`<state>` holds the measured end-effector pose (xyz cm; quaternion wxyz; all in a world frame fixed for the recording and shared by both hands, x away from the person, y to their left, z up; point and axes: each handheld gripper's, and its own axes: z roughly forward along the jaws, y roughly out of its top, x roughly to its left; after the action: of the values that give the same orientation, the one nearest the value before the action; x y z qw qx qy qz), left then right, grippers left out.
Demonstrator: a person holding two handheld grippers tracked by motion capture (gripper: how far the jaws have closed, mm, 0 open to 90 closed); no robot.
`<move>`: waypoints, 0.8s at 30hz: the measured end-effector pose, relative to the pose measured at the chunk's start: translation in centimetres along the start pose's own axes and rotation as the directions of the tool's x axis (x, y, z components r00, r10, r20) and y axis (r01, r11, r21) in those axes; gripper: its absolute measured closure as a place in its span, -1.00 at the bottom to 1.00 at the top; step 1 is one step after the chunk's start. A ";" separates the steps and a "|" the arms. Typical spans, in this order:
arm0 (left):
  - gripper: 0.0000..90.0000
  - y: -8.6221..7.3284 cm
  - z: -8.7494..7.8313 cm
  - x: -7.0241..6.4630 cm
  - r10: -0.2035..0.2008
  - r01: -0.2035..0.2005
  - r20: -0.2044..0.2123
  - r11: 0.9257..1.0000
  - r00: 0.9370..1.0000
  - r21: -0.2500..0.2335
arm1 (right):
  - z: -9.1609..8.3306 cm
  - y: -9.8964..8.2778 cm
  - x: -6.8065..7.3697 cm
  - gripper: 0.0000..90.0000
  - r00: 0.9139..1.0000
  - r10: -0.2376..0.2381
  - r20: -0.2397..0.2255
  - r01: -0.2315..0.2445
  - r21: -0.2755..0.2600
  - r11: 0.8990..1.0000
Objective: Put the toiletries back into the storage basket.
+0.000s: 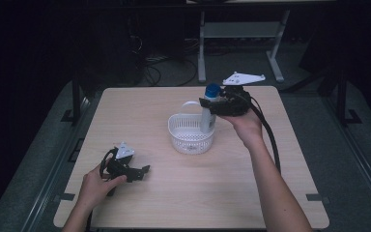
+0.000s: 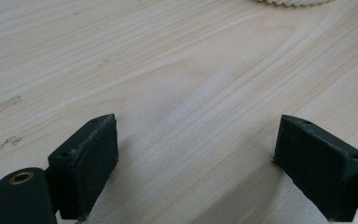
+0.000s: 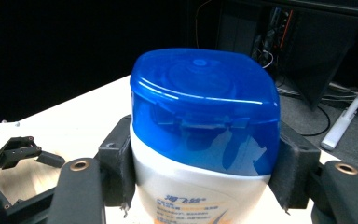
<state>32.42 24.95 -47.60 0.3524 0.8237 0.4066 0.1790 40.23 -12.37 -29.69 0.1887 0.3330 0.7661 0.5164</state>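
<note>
A white bottle (image 1: 207,116) with a blue cap (image 1: 212,90) stands upright, its lower part inside the white basket (image 1: 183,140) at the table's middle. My right gripper (image 1: 211,103) is shut on the bottle just below the cap. In the right gripper view the bottle (image 3: 205,154) sits squeezed between both black pads (image 3: 116,163). My left gripper (image 1: 144,170) lies low near the table's front left, open. In the left gripper view its gripper (image 2: 196,163) has only bare wood between the pads.
The basket's rim (image 2: 291,2) peeks in at the top of the left gripper view. A light wooden table (image 1: 140,111) carries everything. Behind it are white desk legs (image 1: 201,48) and cables on a dark floor. The left gripper (image 3: 9,154) shows far off in the right gripper view.
</note>
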 end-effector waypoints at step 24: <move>-0.71 0.0 0.0 0.0 0.000 0.000 -0.002 1.000 1.000 -0.002 | 1.9 -2.7 -0.5 -0.21 1.000 0.021 -0.017 -0.020 0.050 0.999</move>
<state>32.41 24.94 -47.62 0.3531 0.8230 0.4068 0.1802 40.97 -12.14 -32.93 0.1680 0.3411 0.7769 0.5018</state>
